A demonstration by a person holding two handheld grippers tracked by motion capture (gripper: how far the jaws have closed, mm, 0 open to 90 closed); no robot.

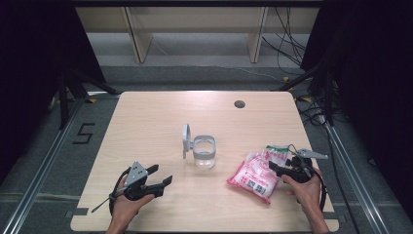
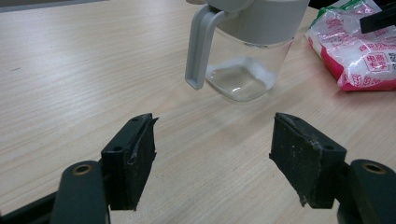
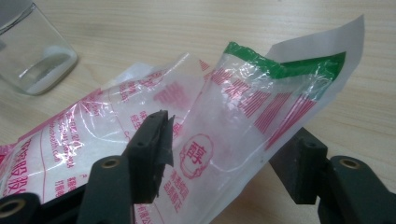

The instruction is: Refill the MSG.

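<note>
Though crinkled, pink-printed clear bag

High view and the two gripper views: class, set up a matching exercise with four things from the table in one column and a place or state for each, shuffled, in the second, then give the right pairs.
Column one:
1. clear jar
2. pink-and-white bag
3. left gripper
4. dark round hole

Column two:
A. near the far edge of the table
B. jaws apart over bare wood, nothing between them
C. mid-table, its grey lid flipped up
D. its green-edged end between the right gripper's jaws

Pairs: 1-C, 2-D, 3-B, 4-A
</note>
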